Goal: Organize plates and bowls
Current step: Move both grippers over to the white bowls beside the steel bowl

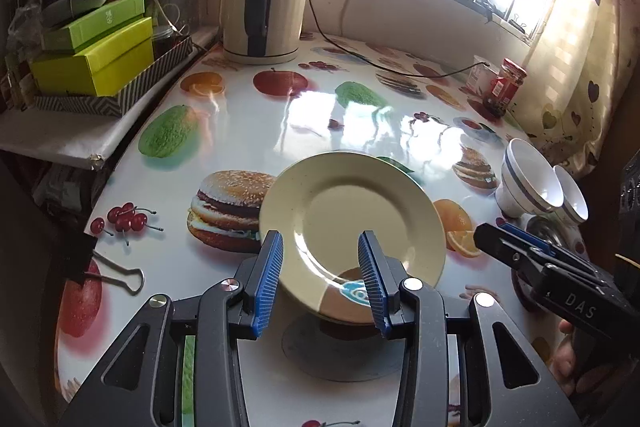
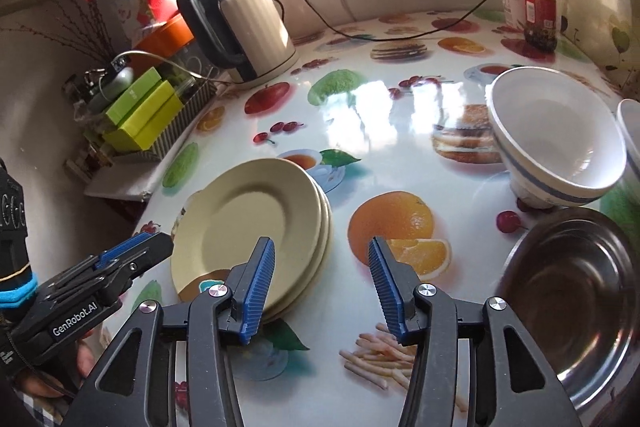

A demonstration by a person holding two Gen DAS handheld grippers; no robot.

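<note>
Fruit-print table (image 2: pixel 400 131), both hand-held grippers agape, left (image 1: pixel 320 277) straddling plates (image 1: pixel 352 211)

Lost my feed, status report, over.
Left gripper open at plate stack. Right gripper open, empty. White bowls, steel bowl loose at right. Nothing blocking.

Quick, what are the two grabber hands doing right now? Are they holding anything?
Left gripper: jaws open, either side of the cream plate stack, holding nothing.
Right gripper: jaws open, empty, above the table beside the plates.
</note>
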